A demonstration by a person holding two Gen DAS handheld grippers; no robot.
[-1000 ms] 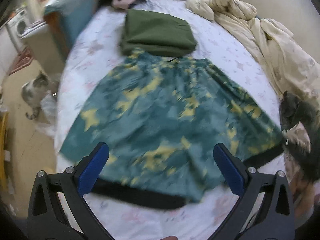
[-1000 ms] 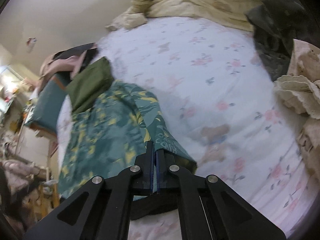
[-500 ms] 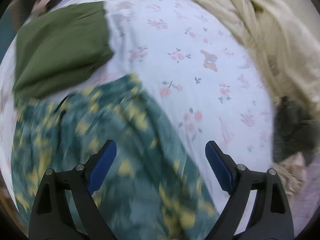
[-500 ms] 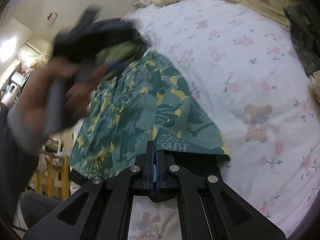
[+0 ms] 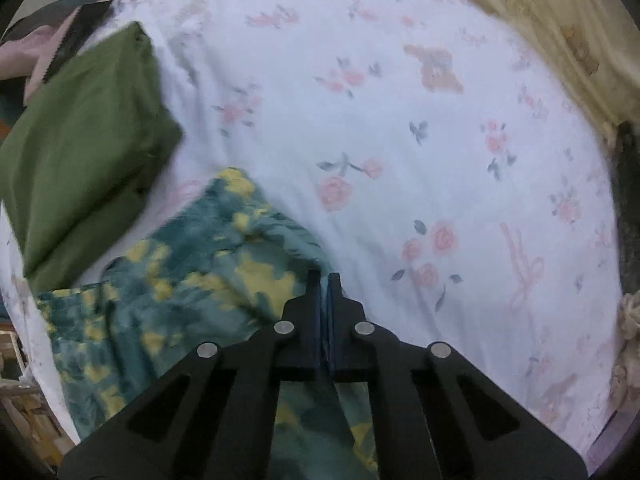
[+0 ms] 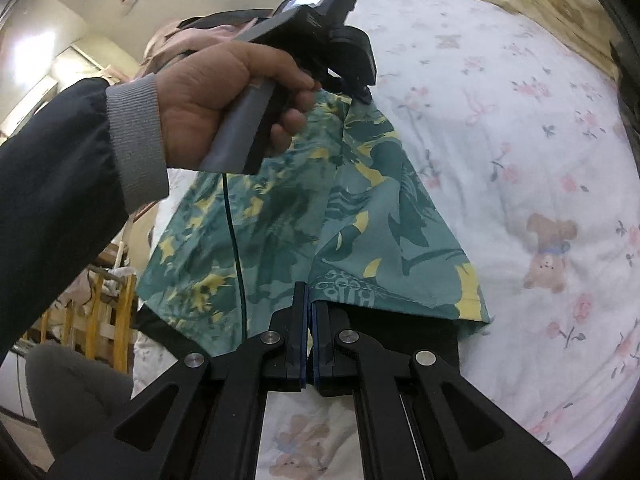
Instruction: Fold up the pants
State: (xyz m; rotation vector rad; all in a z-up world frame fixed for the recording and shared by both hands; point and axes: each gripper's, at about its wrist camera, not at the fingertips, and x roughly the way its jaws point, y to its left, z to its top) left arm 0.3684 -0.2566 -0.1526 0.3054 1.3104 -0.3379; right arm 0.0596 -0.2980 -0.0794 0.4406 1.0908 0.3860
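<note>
Claws both pinched on the pants (image 6: 360, 216): left claw (image 5: 324, 280) at the waistband corner, right claw (image 6: 309, 292) at the hem edge, garment spread on the bed (image 5: 420, 128); to be lifted level, carried across as one, edges matched.

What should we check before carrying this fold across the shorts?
1. Left gripper shut on the shorts: ok.
2. Right gripper shut on the hem of the shorts: ok.
3. Both grips on the same side edge: ok, the right wrist view shows the left gripper at the far end of that edge.
4. Landing area on the bedsheet past the shorts: ok, bare.
5. Folded green garment out of the fold's way: cannot tell, it lies close to the waistband.
6. Far side of the shorts lying flat: cannot tell, blurred.
</note>
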